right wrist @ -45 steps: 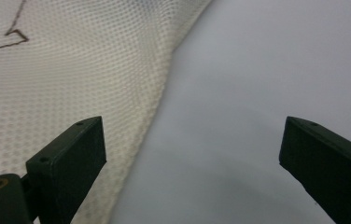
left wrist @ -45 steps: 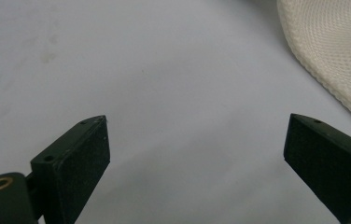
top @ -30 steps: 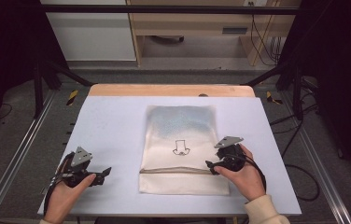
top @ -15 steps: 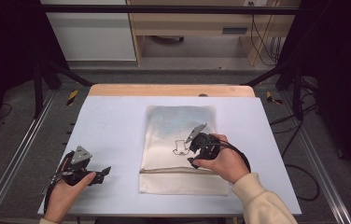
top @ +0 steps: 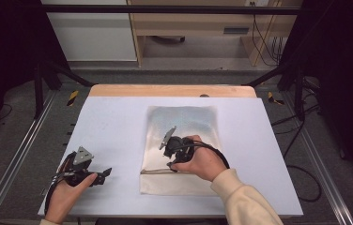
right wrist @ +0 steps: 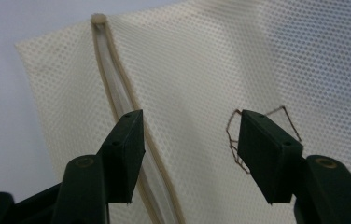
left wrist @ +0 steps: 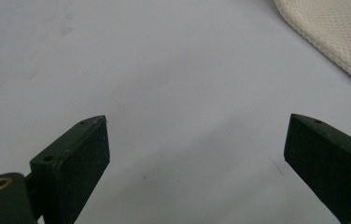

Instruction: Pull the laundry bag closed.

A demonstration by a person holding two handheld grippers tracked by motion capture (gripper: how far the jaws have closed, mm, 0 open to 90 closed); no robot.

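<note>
Now the right gripper [top: 169,154] hovers over the mesh bag [top: 182,123] lying flat mid-table [top: 118,122], its jaws half spread and just closing, nothing pinched between them, straddling the bag's zipper [right wrist: 117,98]. Well apart, the left gripper [top: 103,174] rests released on bare table.

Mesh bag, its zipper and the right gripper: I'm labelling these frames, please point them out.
mesh bag [top: 184,117], high view, far grey part.
zipper [right wrist: 117,70], right gripper view, beige strip.
right gripper [right wrist: 190,154], right gripper view, midway between fingertips.
</note>
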